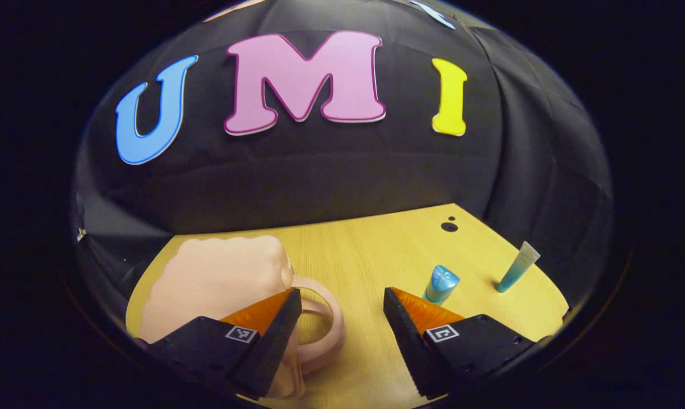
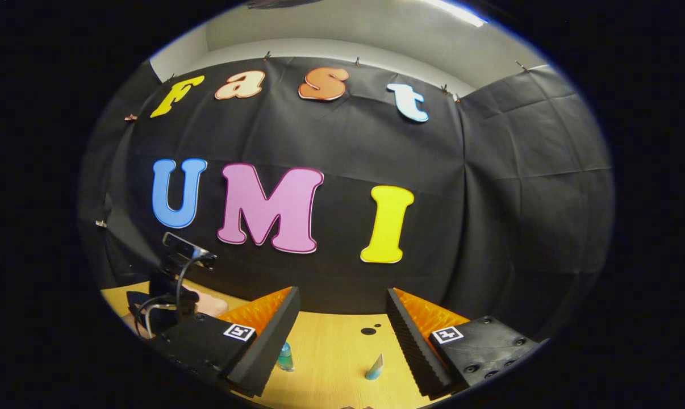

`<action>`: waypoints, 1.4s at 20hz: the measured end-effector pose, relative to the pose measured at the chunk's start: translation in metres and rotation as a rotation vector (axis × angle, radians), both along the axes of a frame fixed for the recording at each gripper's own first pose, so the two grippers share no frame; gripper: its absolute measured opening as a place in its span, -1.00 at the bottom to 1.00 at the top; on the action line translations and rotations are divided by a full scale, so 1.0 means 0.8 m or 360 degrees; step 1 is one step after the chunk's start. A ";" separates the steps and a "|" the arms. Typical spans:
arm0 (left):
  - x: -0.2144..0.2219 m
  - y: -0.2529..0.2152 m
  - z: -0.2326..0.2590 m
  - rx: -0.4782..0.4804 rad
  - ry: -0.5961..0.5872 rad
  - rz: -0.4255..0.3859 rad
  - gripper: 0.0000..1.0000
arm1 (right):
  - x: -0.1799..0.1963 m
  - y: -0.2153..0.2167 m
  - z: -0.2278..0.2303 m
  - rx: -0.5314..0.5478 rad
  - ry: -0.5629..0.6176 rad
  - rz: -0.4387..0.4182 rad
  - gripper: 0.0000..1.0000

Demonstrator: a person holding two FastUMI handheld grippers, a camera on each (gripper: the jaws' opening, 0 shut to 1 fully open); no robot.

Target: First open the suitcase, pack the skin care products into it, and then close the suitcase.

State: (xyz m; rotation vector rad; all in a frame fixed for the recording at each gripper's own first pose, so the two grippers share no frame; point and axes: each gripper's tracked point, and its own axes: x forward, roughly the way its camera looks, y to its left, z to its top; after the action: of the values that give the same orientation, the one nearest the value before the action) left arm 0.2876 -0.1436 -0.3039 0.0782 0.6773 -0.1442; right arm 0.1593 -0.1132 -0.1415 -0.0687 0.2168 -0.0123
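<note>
A small pink suitcase [image 1: 217,284] lies on the left part of the wooden table, its loop handle [image 1: 331,324] facing my left gripper [image 1: 342,292]. That gripper is open; its left finger overlaps the handle and the handle's outer curve lies in the gap. A blue bottle [image 1: 442,283] stands just beyond the right finger, and a teal tube [image 1: 517,267] stands farther right. My right gripper [image 2: 343,291] is open and holds nothing, raised above the table's near side. Between its fingers I see the bottle [image 2: 285,357] and the tube [image 2: 375,367].
The wooden table [image 1: 376,244] has a dark round hole [image 1: 449,226] near its far right corner and ends at the black cloth wall. In the right gripper view the left gripper's body with its cables [image 2: 169,295] stands at the left over the pink suitcase [image 2: 212,305].
</note>
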 end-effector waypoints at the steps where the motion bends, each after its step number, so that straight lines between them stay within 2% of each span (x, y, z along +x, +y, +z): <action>1: 0.004 -0.005 -0.021 0.0037 0.0087 0.0001 0.81 | 0.008 -0.004 -0.012 0.0026 0.0025 0.0014 0.92; 3: 0.011 -0.003 -0.058 0.0139 0.0208 0.0033 0.75 | 0.019 -0.009 -0.039 0.0104 0.0090 0.0047 0.93; 5: 0.017 0.008 -0.085 0.0250 0.0295 0.0093 0.51 | 0.025 -0.007 -0.067 0.0216 0.0190 0.0095 0.93; 6: 0.020 0.011 -0.096 0.0280 0.0348 0.0113 0.24 | 0.027 -0.013 -0.078 0.0234 0.0220 0.0097 0.93; 8: 0.019 0.022 -0.114 0.0316 0.0442 0.0173 0.15 | 0.035 -0.024 -0.096 0.0233 0.0270 0.0080 0.92; 11: 0.020 0.026 -0.128 0.0229 0.0522 0.0250 -0.38 | 0.045 -0.032 -0.108 0.0252 0.0311 0.0059 0.96; 12: 0.019 0.026 -0.126 0.0192 0.0531 0.0264 -0.49 | 0.046 -0.031 -0.111 0.0262 0.0331 0.0057 0.97; 13: 0.021 0.024 -0.124 0.0154 0.0518 0.0261 -0.44 | 0.047 -0.030 -0.113 0.0260 0.0336 0.0054 0.96; 14: 0.023 0.020 -0.119 0.0137 0.0509 0.0235 -0.57 | 0.048 -0.029 -0.111 0.0254 0.0331 0.0052 0.95; 16: 0.028 0.015 -0.092 0.0130 0.0445 0.0174 -0.70 | 0.050 -0.023 -0.102 0.0240 0.0301 0.0060 0.96; 18: 0.034 0.015 -0.052 0.0083 0.0379 0.0155 -0.77 | 0.049 -0.013 -0.098 0.0214 0.0284 0.0084 0.96; 20: 0.038 0.023 -0.005 -0.0038 0.0347 0.0156 -0.78 | 0.047 -0.003 -0.091 0.0192 0.0265 0.0105 0.96; 22: 0.043 0.053 0.051 -0.0090 0.0305 0.0134 -0.79 | 0.043 0.009 -0.077 0.0188 0.0230 0.0108 0.95; 24: 0.049 0.122 0.119 0.0021 0.0215 0.0055 -0.78 | 0.036 0.029 -0.067 0.0160 0.0206 0.0100 0.95; 26: 0.051 0.208 0.171 0.0296 0.0115 -0.0025 -0.79 | 0.033 0.044 -0.059 0.0134 0.0186 0.0096 0.96; 28: 0.046 0.297 0.192 0.0526 0.0070 -0.0022 -0.80 | 0.031 0.059 -0.057 0.0120 0.0179 0.0089 0.95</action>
State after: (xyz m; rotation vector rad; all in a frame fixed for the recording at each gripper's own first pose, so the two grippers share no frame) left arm 0.3247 0.0941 -0.1500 0.3978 0.7402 -0.0459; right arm 0.1841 -0.0656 -0.1872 -0.0001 0.3277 0.0558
